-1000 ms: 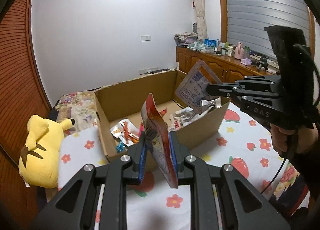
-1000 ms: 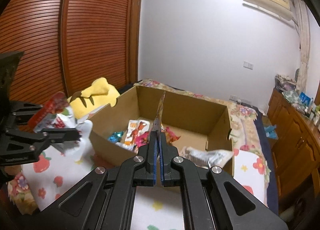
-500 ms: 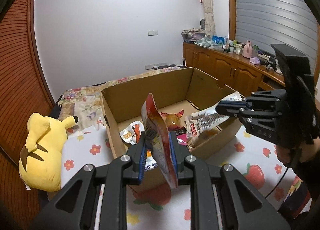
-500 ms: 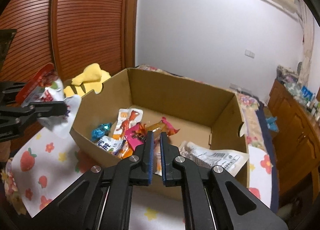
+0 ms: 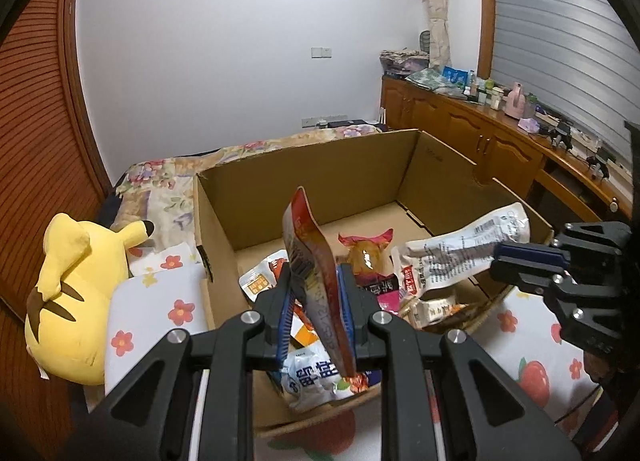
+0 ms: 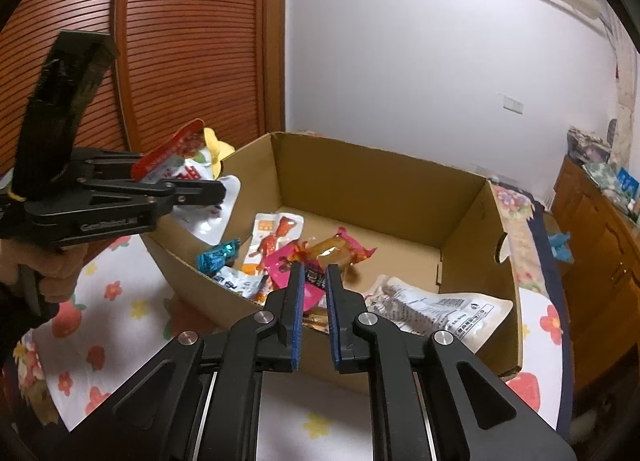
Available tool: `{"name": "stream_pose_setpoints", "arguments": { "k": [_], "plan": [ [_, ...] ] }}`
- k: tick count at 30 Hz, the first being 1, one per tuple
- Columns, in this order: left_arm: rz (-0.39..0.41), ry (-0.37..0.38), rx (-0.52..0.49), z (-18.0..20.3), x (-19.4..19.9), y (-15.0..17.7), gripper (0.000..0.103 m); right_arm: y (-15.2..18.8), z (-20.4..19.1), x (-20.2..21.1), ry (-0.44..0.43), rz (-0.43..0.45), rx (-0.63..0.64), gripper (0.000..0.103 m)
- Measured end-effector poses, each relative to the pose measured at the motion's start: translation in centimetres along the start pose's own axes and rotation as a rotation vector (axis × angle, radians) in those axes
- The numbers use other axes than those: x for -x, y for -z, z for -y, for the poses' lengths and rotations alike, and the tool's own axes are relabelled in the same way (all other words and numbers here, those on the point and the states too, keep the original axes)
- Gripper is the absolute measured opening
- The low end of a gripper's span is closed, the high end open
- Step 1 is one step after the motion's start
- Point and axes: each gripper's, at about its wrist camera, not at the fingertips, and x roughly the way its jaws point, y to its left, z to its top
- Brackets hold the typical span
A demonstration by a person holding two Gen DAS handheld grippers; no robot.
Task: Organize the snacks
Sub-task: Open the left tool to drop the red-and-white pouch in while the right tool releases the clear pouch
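Observation:
An open cardboard box [image 5: 304,153] [image 6: 380,153] sits on the bed and holds several snack packets. My left gripper [image 5: 316,273] [image 6: 219,192] is shut on a red-and-white snack pouch [image 5: 308,229] [image 6: 180,153], which stands upright over the box's near left rim. My right gripper [image 6: 314,269] [image 5: 498,257] hovers at the box's near right side. Its jaws are opening, with a narrow gap and nothing between them. A white printed pouch [image 5: 460,257] [image 6: 432,309] lies inside the box, leaning on the right wall beside that gripper.
A yellow plush toy [image 5: 68,289] lies left of the box. The bed cover [image 6: 120,309] has flowers and strawberries. A wooden cabinet [image 5: 480,141] with clutter on top runs along the right wall. A slatted wooden door [image 6: 180,41] stands behind on the left.
My right gripper let go of the white pouch, which dropped into the box, and its jaws have parted. My left gripper has carried the red-and-white pouch forward to the box.

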Motion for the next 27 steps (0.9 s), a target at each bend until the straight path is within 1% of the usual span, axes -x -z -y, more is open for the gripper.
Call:
{"name": "stream_pose_setpoints", "arguments": {
  "k": [5, 8, 16, 25, 27],
  "plan": [
    [-0.01, -0.013, -0.002, 0.4, -1.0, -0.2, 0.019, -0.2, 0.4, -0.2, 0.0, 0.0, -0.008, 0.008],
    [0.002, -0.021, 0.006, 0.5, -1.3, -0.4, 0.022, -0.2, 0.9, -0.2, -0.002, 0.006, -0.018, 0.008],
    [0.006, -0.03, 0.006, 0.8, -1.6, -0.3, 0.026, 0.2, 1.7, -0.5, -0.001, 0.008, -0.048, 0.009],
    [0.026, -0.065, 0.026, 1.1, -0.1, 1.3, 0.036, 0.4, 1.9, 0.3, 0.013, 0.023, -0.071, 0.012],
    [0.033, -0.073, 0.028, 1.2, 0.5, 1.7, 0.042, 0.5, 1.8, 0.6, 0.018, 0.027, -0.072, 0.013]
  ]
}}
